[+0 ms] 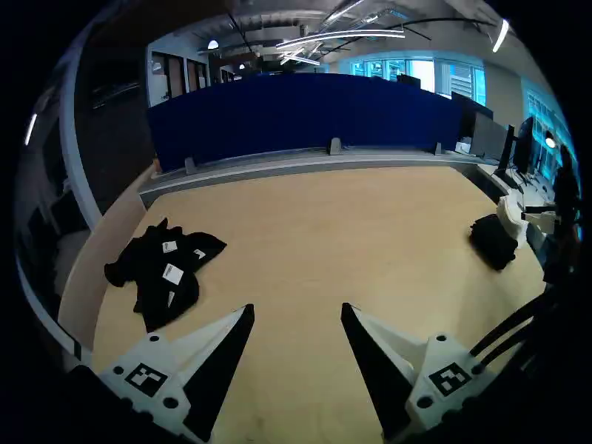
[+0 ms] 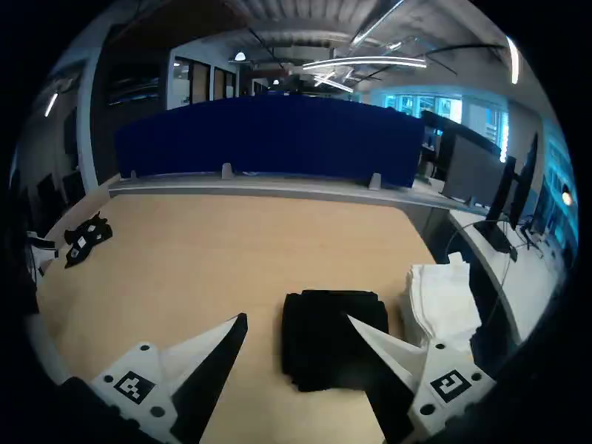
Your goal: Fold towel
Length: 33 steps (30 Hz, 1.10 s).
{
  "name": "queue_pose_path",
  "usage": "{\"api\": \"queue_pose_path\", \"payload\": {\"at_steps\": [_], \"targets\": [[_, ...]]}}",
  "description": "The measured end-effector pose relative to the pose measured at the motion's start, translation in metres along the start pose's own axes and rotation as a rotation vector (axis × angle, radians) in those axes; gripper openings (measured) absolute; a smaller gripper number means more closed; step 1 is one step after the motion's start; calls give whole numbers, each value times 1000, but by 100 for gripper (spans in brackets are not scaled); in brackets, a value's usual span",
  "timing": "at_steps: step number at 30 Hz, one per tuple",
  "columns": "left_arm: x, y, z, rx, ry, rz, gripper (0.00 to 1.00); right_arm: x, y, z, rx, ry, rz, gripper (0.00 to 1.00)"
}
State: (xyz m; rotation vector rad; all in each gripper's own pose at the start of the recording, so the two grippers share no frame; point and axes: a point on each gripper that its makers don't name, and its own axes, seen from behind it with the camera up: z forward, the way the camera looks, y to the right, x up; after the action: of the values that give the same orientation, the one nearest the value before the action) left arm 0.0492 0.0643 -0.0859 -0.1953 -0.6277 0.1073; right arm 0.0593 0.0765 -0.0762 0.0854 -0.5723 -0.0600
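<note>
At nine o'clock on the worktop, seen from the left claw, lies a crumpled black towel, not yet folded. Both claws gape empty. The right claw hangs over a folded black towel, with a white stack at its three o'clock. This looks like the gap between towels; the next move calls for reaching to nine o'clock and finding two corners.

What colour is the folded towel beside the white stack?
The towel is black, clearest in the right gripper view.
</note>
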Motion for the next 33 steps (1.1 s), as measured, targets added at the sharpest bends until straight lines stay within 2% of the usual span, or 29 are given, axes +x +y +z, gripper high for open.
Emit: {"api": "queue_pose_path", "payload": {"at_steps": [3,11,18,25,33], "targets": [[6,-1,1,-6,22,-6,87,9,-12,-4,3,38,0,95],[37,-9,1,-2,136,-18,87,49,-43,-9,13,214,61,95],[65,-21,-5,27,250,-36,87,80,-48,-19,-52,360,71,100],[91,-26,-15,36,372,-47,87,81,-56,-17,-47,357,83,100],[113,-33,-24,62,465,-57,86,95,-64,-16,-43,374,110,100]]}}
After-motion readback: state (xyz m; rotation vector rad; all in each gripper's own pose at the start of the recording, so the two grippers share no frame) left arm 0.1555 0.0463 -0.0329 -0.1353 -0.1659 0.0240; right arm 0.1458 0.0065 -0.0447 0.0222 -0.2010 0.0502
